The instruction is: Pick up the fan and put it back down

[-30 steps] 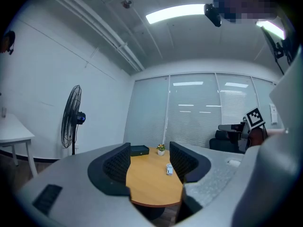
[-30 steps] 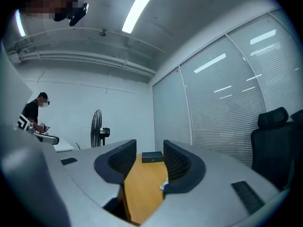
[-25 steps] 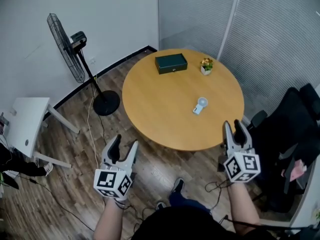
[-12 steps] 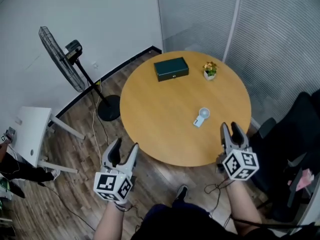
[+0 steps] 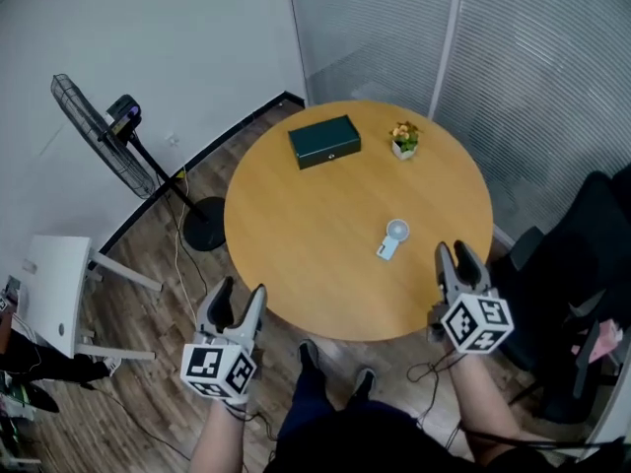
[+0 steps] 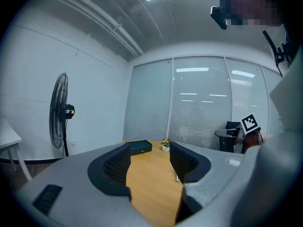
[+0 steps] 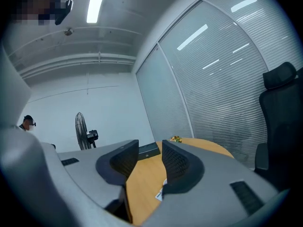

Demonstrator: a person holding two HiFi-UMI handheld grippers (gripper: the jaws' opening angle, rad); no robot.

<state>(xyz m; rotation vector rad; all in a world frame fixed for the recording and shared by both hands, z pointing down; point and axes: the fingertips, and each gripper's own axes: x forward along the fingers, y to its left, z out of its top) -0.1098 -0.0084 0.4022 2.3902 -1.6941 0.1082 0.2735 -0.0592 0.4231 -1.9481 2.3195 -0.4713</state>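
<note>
A small white hand-held fan lies flat on the round wooden table, right of its middle. My right gripper hovers over the table's near right edge, a short way in front of the fan; its jaws are closing with nothing between them. In the right gripper view the fan peeks out just below the right gripper. My left gripper is open and empty at the table's near left edge, pointing across the tabletop.
A dark green box and a small flower pot sit at the table's far side. A tall black standing fan is by the left wall, a white side table near it. A black office chair stands right.
Both grippers have moved forward to the table's near edge, the right one now over it. The table sits closer and more centred in the head view.
</note>
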